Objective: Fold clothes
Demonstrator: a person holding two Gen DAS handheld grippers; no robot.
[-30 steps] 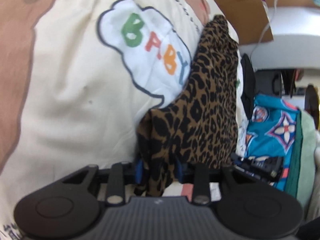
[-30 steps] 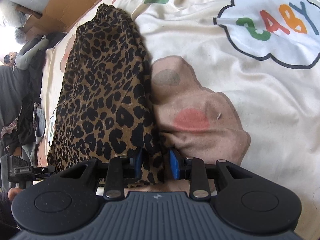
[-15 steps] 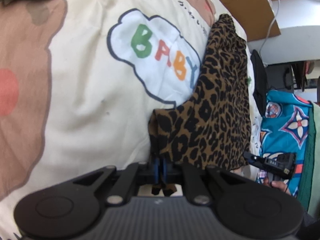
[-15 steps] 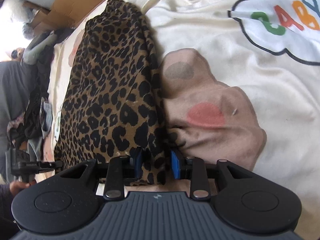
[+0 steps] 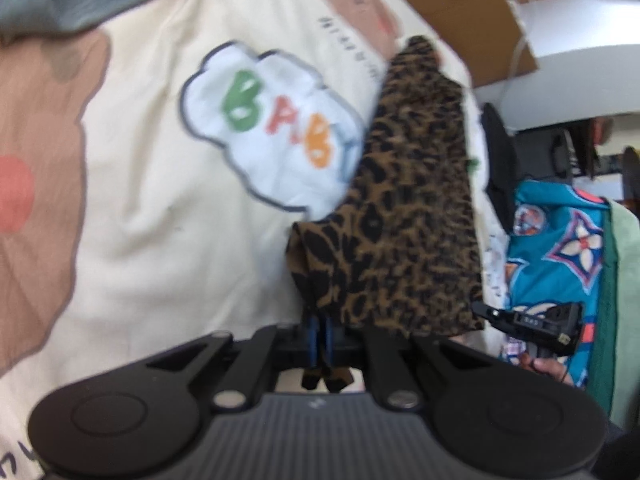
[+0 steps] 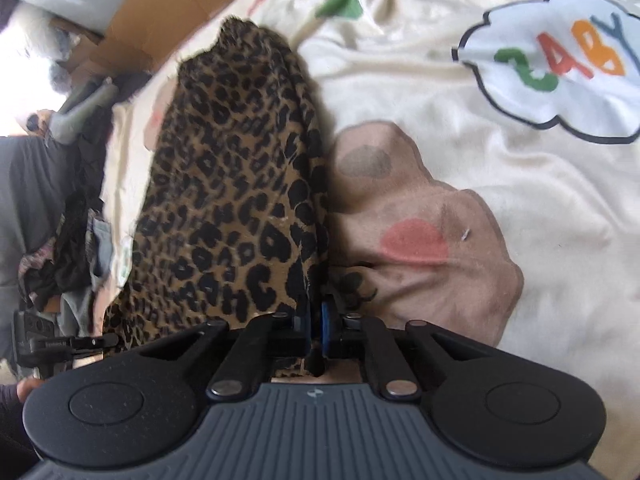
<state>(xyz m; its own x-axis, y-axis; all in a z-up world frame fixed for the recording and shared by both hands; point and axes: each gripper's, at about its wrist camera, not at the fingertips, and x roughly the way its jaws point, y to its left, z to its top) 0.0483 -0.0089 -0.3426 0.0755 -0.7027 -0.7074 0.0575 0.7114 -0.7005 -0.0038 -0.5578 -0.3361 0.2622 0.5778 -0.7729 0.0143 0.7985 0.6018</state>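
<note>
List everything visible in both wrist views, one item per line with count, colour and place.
leopard-print garment: one, brown and black, lying on the sheet, near edge pinched by both tongs
bed sheet: one, cream with a "BABY" cloud print, under the garment
cardboard box: one, brown, beyond the sheet
patterned cloth: one, turquoise, beside the bed
dark clothes pile: one heap, beside the sheet
left tongs: shut on the garment
right tongs: shut on the garment
</note>
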